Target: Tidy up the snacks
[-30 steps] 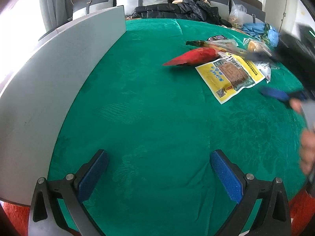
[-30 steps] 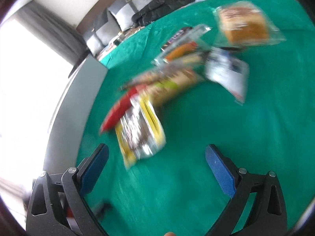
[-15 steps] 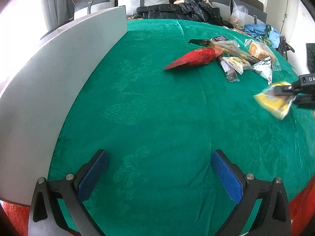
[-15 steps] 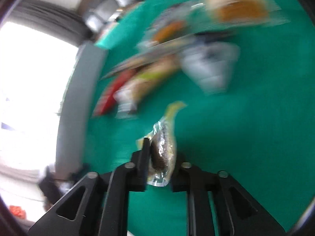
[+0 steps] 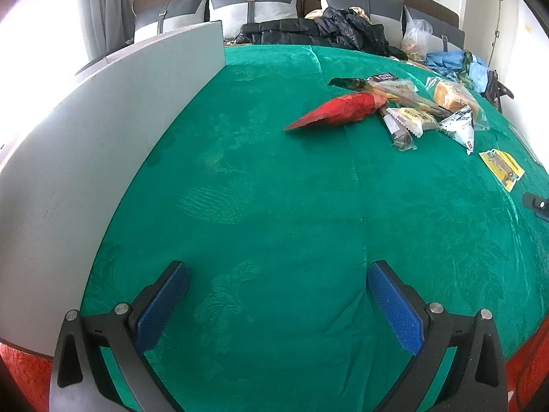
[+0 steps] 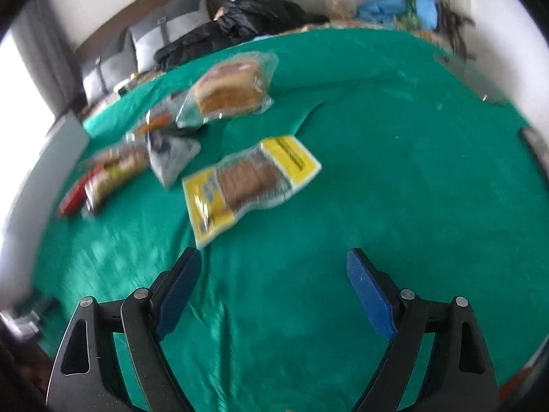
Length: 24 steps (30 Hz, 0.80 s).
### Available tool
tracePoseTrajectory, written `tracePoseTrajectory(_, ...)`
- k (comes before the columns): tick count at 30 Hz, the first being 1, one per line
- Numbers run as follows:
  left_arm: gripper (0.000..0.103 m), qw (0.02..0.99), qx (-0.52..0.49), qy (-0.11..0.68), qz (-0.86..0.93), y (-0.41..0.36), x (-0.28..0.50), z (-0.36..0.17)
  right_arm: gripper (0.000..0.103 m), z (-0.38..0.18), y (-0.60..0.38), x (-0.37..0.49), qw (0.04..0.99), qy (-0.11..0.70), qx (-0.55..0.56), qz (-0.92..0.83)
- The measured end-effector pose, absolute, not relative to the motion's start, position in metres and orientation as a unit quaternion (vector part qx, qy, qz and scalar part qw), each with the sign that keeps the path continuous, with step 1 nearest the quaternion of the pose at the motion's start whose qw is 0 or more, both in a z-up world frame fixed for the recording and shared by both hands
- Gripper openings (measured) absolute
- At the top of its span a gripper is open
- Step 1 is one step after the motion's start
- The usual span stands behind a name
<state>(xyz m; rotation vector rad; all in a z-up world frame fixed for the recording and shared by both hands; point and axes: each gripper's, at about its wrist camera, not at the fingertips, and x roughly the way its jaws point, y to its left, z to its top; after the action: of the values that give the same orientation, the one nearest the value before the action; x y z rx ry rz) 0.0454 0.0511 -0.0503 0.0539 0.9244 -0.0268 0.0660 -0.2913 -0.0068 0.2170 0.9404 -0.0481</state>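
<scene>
A yellow packet of brown biscuits (image 6: 248, 182) lies flat on the green cloth, just beyond my right gripper (image 6: 272, 274), whose jaws are opening with nothing between them. In the left wrist view the same yellow packet (image 5: 501, 168) lies at the far right, apart from the snack pile. That pile holds a red bag (image 5: 338, 111), a wrapped bread loaf (image 5: 453, 98), a white-grey pouch (image 5: 459, 128) and several bars. My left gripper (image 5: 278, 305) stands open over bare cloth near the front edge.
A grey board (image 5: 103, 144) stands upright along the left side of the green table (image 5: 274, 206). Dark jackets (image 5: 322, 31) and bags lie on the sofa behind. A black part of the right tool (image 5: 535, 202) shows at the right edge.
My right gripper closed on the yellow packet, carried it to the right away from the pile, set it down and opened. The left gripper stayed where it was.
</scene>
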Motion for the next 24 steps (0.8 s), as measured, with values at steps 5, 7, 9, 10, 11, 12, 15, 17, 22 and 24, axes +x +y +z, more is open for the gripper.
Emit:
tracePoseTrajectory(5,0.103,0.896,0.027,0.443,-0.013,0.051,0.044,-0.05,0.091,-0.011,-0.277,0.076,0.884,0.466,0.027,-0.038)
tracePoseTrajectory(7,0.103,0.896,0.027,0.444,-0.015,0.051,0.044,-0.05,0.094,-0.013,-0.274,0.077,0.89,0.454,0.022,-0.037)
tracePoseTrajectory(9,0.103,0.897,0.026,0.441,-0.014,0.05,0.044,-0.049,0.095,-0.015,-0.273,0.076,0.892,0.451,0.02,-0.04)
tracePoseTrajectory(10,0.103,0.898,0.026,0.438,-0.013,0.05,0.044,-0.05,0.095,-0.015,-0.274,0.076,0.892,0.451,0.021,-0.04)
tracePoseTrajectory(11,0.103,0.899,0.025,0.438,-0.011,0.048,0.044,-0.05,0.096,-0.016,-0.275,0.075,0.892,0.45,0.021,-0.039)
tracePoseTrajectory(12,0.103,0.899,0.024,0.436,-0.01,0.048,0.044,-0.05,0.096,-0.017,-0.273,0.074,0.892,0.451,0.021,-0.039)
tracePoseTrajectory(15,0.103,0.9,0.024,0.435,-0.007,0.047,0.044,-0.05,0.097,-0.019,-0.271,0.08,0.891,0.451,0.02,-0.039)
tracePoseTrajectory(17,0.103,0.9,0.025,0.436,-0.007,0.047,0.044,-0.05,0.097,-0.019,-0.269,0.081,0.891,0.452,0.02,-0.039)
tracePoseTrajectory(22,0.103,0.899,0.023,0.436,-0.006,0.047,0.045,-0.05,0.098,-0.019,-0.27,0.081,0.891,0.452,0.02,-0.039)
tracePoseTrajectory(24,0.103,0.897,0.022,0.441,-0.004,0.046,0.047,-0.049,0.098,-0.019,-0.27,0.081,0.891,0.452,0.02,-0.038)
